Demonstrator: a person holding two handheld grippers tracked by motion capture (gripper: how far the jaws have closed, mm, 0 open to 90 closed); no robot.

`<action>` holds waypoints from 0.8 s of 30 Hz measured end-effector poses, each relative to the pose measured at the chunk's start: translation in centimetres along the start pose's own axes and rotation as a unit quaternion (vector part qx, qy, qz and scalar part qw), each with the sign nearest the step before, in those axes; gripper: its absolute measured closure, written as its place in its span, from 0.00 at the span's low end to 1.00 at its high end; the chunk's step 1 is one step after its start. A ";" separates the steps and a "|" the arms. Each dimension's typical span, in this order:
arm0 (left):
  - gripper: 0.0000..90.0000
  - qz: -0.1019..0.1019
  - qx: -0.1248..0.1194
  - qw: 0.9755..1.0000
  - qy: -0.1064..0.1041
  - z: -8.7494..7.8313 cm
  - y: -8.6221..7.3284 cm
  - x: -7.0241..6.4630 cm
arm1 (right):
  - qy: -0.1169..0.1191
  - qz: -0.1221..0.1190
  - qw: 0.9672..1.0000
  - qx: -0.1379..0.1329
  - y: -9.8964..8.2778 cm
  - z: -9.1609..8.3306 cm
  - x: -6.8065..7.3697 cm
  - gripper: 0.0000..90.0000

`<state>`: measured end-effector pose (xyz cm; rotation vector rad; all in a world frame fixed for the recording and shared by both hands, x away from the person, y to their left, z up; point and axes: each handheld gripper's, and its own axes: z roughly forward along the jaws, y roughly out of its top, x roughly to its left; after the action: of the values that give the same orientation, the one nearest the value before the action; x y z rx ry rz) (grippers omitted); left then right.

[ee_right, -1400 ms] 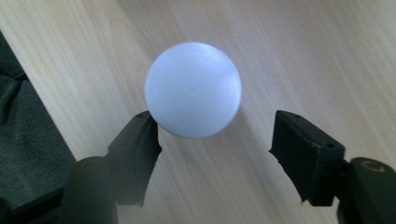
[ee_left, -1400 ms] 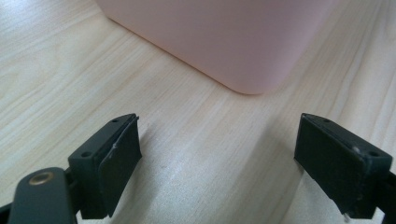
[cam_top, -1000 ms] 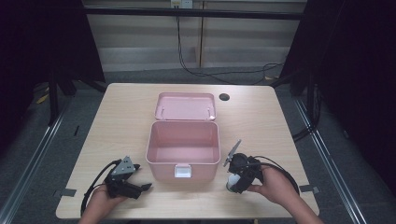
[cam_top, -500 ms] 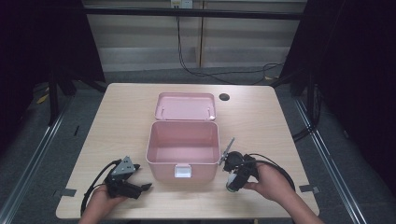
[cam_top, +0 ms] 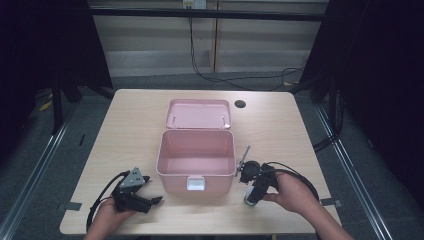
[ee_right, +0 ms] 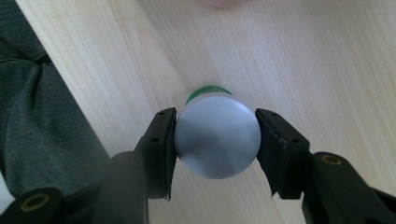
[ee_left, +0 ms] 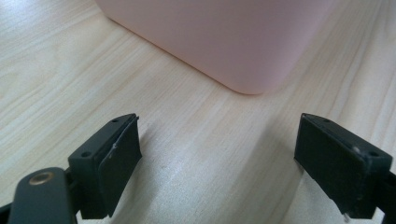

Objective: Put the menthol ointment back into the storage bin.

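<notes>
**Right gripper closes on a small bottle beside the pink box**

The step in hand is, in my judgement, the grasp of a small bottle (ee_right: 217, 140) with a grey round cap and a green band under it. The bottle stands on the wooden table (cam_top: 125, 130), at about 4 o'clock from the open pink box (cam_top: 196, 160), near the table's front edge. The right gripper (ee_right: 217, 140) comes down over it from above, and its two black pads (ee_right: 161, 144) touch the cap on both sides (so the jaws are clamped on the bottle). The long axis of the bottle is vertical: the cap points up toward the camera of the gripper, the base sits on the table.

The left gripper (ee_left: 219, 158) rests low at about 8 o'clock from the box, its jaws wide apart with nothing between them.

The next move probably calls for a straight lift, then a carry toward 10 o'clock over the box wall, keeping the bottle upright.
</notes>
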<state>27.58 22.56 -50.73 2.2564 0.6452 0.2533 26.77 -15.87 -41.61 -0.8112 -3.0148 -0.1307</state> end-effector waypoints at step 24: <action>0.15 -0.002 0.000 1.000 -0.001 0.0 0.0 0.0 | -0.013 0.000 1.000 -0.005 1.3 -7.3 -1.0 0.56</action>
<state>27.57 22.55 -50.74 2.2549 0.6478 0.2502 28.20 -15.90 -34.26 -0.8199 -3.0405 -0.1353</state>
